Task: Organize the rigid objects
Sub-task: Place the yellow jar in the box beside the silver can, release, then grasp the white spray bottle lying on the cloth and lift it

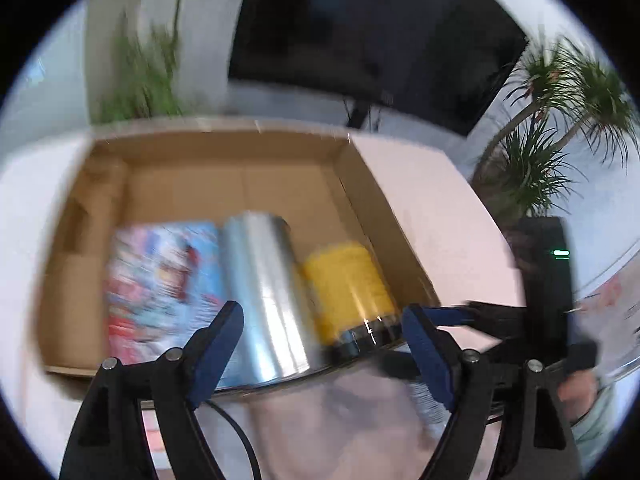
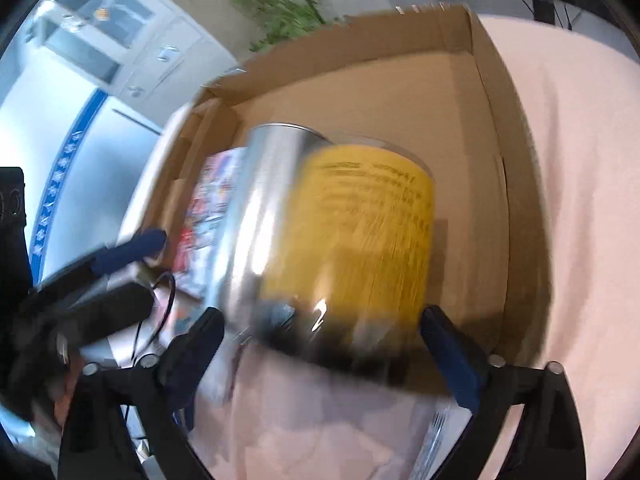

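An open cardboard box (image 1: 216,148) (image 2: 492,120) lies on a pink-covered table. Inside, side by side along its near wall, are a colourful printed pack (image 1: 160,280) (image 2: 212,200), a silver can (image 1: 264,280) (image 2: 272,168) on its side and a clear jar with a yellow label and black lid (image 1: 348,280) (image 2: 360,232). My left gripper (image 1: 322,320) hovers open over the near edge, with the can and jar showing between its blue fingers. My right gripper (image 2: 320,320) stands open astride the jar's lid end, and its left pad is clear of the jar. Both views are blurred.
The far half of the box is bare cardboard. The pink tablecloth (image 1: 440,208) (image 2: 580,200) stretches to the right of the box. A dark screen (image 1: 380,32) and potted plants (image 1: 552,120) stand behind. A black cable (image 1: 240,432) runs under my left gripper.
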A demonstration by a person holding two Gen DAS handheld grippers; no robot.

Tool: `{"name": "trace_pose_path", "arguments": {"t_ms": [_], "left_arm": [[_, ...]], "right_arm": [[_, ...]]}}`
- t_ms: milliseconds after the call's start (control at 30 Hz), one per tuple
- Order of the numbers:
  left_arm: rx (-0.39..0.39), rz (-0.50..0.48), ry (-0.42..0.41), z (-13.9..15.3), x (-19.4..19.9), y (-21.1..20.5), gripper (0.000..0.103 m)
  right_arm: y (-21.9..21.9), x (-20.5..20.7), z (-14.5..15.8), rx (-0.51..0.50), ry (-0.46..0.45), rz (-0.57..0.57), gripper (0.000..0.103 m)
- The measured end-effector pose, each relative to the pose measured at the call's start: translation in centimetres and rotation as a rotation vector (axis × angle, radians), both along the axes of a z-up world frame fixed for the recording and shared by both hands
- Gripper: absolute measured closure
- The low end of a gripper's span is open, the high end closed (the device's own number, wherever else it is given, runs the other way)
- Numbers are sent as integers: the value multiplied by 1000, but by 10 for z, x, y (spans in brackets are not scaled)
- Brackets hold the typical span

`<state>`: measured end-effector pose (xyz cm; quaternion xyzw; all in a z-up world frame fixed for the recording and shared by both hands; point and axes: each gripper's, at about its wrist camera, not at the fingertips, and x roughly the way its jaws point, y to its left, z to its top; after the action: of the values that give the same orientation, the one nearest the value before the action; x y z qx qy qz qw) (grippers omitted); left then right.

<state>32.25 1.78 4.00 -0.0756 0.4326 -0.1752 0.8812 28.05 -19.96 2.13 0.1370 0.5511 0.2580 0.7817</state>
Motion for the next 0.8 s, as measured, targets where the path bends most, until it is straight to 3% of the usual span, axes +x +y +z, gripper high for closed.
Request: {"name": "trace_pose_path", "arguments": {"t_ms": [100,167,200,267,300,400,467,567,667,800], "left_arm": [[50,37,-74,10,-42,25,20],[82,50,-80,5,-58,34,20],[98,50,-76,1,-65,37,20],[101,13,-60,-9,-76,34,20],[94,-14,-50,-15,-80,30,20],[74,-84,-58,-24,-93,18,20],[59,-145,-76,-24,-101,4,21],[53,-222,-89,-23,-109,-11,21],[64,-321,-91,-26,-113,-25,21],[78,-440,-19,-50,-104,-53,22]], "right_arm": [[-32,-57,28,-18,-150,-42,0],[-53,-89,22,-72,-176,-86,0],[-63,-102,10,-104,-147,-119,0],[-74,-118,-21,-110,-54,-153,14],[-73,-123,-38,-107,-10,-152,36],[-60,-133,-71,-208,-4,-165,57],[-50,-140,-75,-221,-35,-146,59],[-17,-164,-71,-282,-113,29,59],[6,-191,-70,-260,-182,267,59],[18,-211,-69,-300,-258,476,60]]}}
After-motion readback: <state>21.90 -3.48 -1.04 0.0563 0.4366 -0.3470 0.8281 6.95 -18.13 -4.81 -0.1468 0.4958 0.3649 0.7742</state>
